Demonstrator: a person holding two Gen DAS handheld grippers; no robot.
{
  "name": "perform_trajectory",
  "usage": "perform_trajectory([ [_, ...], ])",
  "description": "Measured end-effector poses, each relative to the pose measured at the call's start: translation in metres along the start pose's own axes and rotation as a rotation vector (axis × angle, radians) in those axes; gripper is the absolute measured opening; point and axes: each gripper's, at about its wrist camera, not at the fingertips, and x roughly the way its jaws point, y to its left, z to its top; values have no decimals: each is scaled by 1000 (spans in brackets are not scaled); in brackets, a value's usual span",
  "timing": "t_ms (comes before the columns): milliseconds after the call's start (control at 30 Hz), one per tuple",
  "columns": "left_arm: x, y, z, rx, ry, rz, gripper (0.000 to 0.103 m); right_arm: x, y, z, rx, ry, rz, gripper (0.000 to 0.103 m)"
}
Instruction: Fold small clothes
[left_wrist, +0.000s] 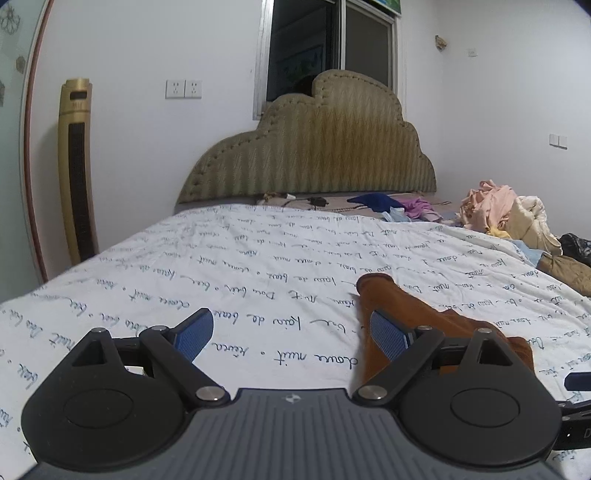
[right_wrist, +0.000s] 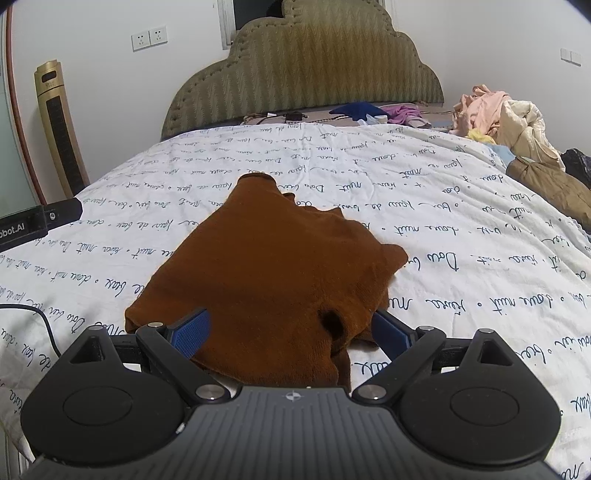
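The bed filled both views, spread with a white quilt printed in lines of blue handwriting, its olive scalloped headboard standing at twelve o'clock against the white wall. A gold tower fan stood at nine o'clock beside the bed, and a heap of pale pink and cream laundry lay on the bed at two o'clock, well apart from the work. The brown garment lay flat on the quilt, partly folded, with one narrow end reaching away toward twelve o'clock. In the right wrist view its near edge lay between the fingers of the right tongs, which stood wide open; whether the blue pads touched the cloth could not be told, though the cloth covered part of the right-hand one. In the left wrist view the left tongs were also spread wide with only quilt between them, and the garment lay at about three o'clock of that gap, just behind the right-hand finger. A black cable ran over the quilt at eight o'clock of the right tongs.
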Motion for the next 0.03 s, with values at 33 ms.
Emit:
perform_trajectory([
  [33, 2, 0, 2, -5, 11, 0, 93, 0, 0, 0, 2, 0, -1, 92],
])
